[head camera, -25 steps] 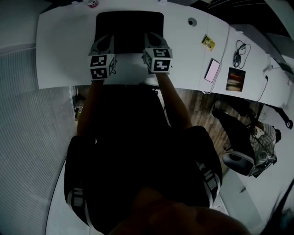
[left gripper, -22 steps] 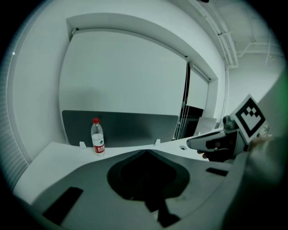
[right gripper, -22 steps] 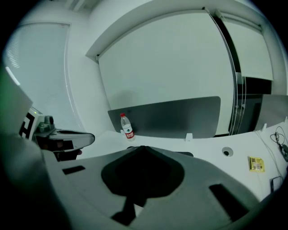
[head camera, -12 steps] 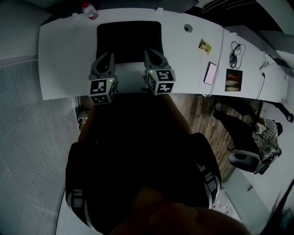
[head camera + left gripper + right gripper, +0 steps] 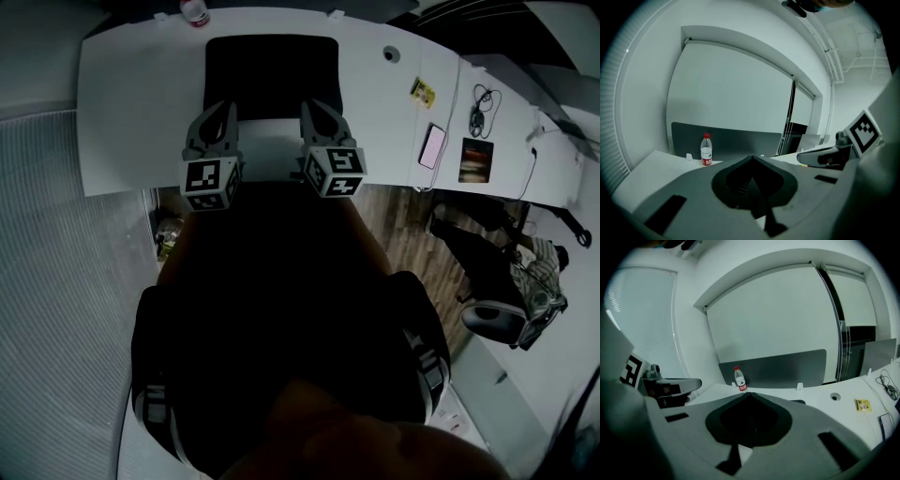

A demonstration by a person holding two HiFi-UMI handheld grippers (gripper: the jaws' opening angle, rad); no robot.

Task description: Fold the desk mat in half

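Observation:
The black desk mat (image 5: 272, 75) lies flat on the white desk (image 5: 131, 103), square to the far edge. My left gripper (image 5: 223, 107) hangs over the mat's near left corner, and my right gripper (image 5: 312, 105) over its near right corner. Both are raised above the desk. Both pairs of jaws are shut, and I see nothing between them in the left gripper view (image 5: 752, 157) or the right gripper view (image 5: 749, 393). Whether the tips touch the mat's edge is hidden by the jaws themselves.
A red-capped water bottle (image 5: 195, 13) stands at the desk's far left edge, beyond the mat. To the right lie a cable hole (image 5: 392, 53), a yellow card (image 5: 424, 89), a phone (image 5: 435, 145), a dark booklet (image 5: 476, 161) and a cable (image 5: 487, 97). A grey partition (image 5: 740, 140) backs the desk.
Both grippers have drawn back toward the person and risen, from over the mat's near half to its near edge. The mat has stayed flat in place.

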